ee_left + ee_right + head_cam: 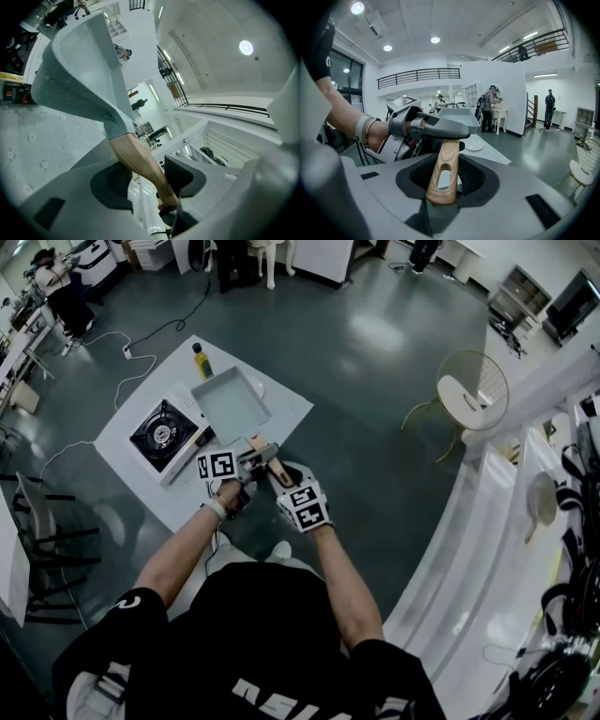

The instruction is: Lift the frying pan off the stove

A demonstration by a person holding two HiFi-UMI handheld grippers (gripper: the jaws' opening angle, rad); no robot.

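The right gripper [444, 182] is clamped on the butt end of a tan wooden handle [446, 154], the slotted tip seated in the hollow between its ribbed dark pads. Just beyond it, the left gripper [150, 182] grasps the same handle closer to the pan, one jaw lying across the top of the wood as the right gripper view shows it. The handle runs forward into a square, high-walled grey frying pan [230, 404]. The person holds the pan roughly level in the air over a white rectangular table [150, 493], off the burner and just right of a black single-burner portable gas stove [161, 432]. The stove sits on the left part of the tabletop. A dark bottle with a yellow cap [202, 360] stands upright at the table's far edge, and a small white round dish [474, 146] lies on the tabletop to the pan's right. Well apart to the right, a round wire-framed chair with a pale seat [469, 390] stands on the glossy dark green floor [375, 343].
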